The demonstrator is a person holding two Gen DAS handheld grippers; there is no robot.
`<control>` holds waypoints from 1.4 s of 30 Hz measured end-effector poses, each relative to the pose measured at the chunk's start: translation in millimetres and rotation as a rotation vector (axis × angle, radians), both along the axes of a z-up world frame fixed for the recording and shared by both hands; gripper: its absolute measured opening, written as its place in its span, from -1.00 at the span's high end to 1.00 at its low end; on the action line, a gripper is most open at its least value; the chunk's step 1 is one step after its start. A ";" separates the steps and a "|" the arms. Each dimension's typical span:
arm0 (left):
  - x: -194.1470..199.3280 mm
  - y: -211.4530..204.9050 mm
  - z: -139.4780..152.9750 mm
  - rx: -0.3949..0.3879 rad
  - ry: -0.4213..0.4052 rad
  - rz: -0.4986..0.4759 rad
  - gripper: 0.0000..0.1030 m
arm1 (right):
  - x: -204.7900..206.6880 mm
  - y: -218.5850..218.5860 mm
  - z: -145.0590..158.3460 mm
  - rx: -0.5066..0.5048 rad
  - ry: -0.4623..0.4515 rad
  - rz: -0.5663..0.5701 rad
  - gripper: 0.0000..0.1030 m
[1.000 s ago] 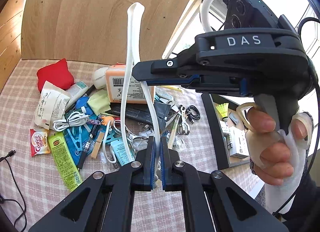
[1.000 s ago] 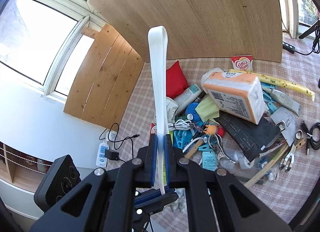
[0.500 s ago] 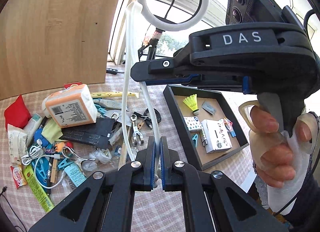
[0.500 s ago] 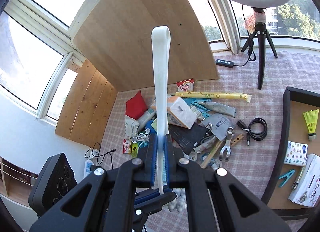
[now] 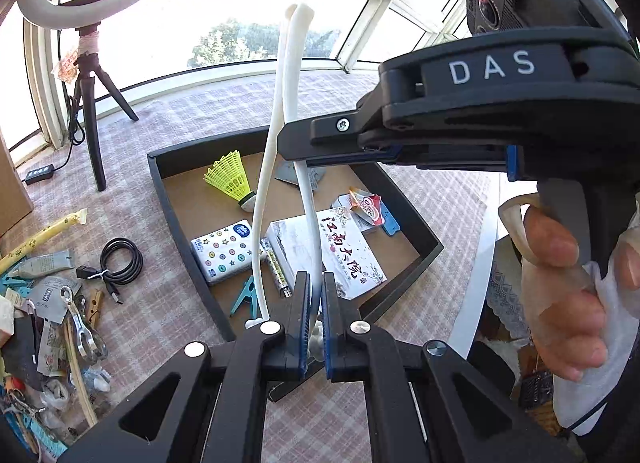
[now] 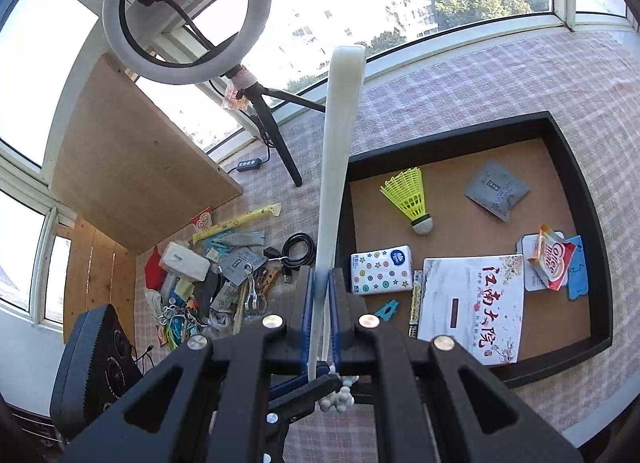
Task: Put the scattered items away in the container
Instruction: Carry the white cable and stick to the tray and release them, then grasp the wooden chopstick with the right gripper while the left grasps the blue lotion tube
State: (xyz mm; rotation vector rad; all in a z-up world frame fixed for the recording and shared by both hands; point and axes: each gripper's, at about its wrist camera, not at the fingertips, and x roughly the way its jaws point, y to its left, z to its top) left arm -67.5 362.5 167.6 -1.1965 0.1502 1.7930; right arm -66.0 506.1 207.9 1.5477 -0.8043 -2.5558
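Observation:
A long white looped plastic strip [image 5: 276, 151] [image 6: 340, 135] is held up in the air by both grippers. My left gripper [image 5: 316, 287] is shut on its lower end, where small white knobs [image 6: 336, 399] stick out. My right gripper [image 6: 322, 279] is shut on the same strip; in the left wrist view its jaws [image 5: 292, 151] clamp the strip higher up, with a person's hand [image 5: 560, 295] on the handle. Below lies the black-rimmed tray [image 5: 176, 219] [image 6: 572, 167], which holds a yellow shuttlecock [image 6: 408, 195], a tissue pack [image 6: 380, 269], a booklet [image 6: 472, 303] and sachets.
The pile of scattered items [image 5: 56, 311] [image 6: 208, 275] lies left of the tray on the checked cloth, with a coiled black cable [image 5: 120, 259] between. A ring light on a tripod [image 6: 184, 15] and a wooden board [image 6: 132, 167] stand at the back. The table edge [image 5: 476, 283] runs right of the tray.
Both grippers have swung together from over the pile to over the tray, still clamped on the white strip. The pile has slid to the left of both views.

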 end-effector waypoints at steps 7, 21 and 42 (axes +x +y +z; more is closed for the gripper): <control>-2.5 26.2 -5.0 -0.082 0.079 0.078 -0.36 | 11.6 41.6 -4.9 0.055 0.004 -0.122 0.07; -35.2 -47.7 -5.6 -0.069 0.060 0.213 -0.33 | -13.5 -1.4 -21.5 0.100 -0.007 -0.031 0.00; -41.7 -363.2 -64.1 -0.255 -0.069 0.671 -0.22 | -23.9 -186.5 -93.0 0.156 -0.102 0.393 0.01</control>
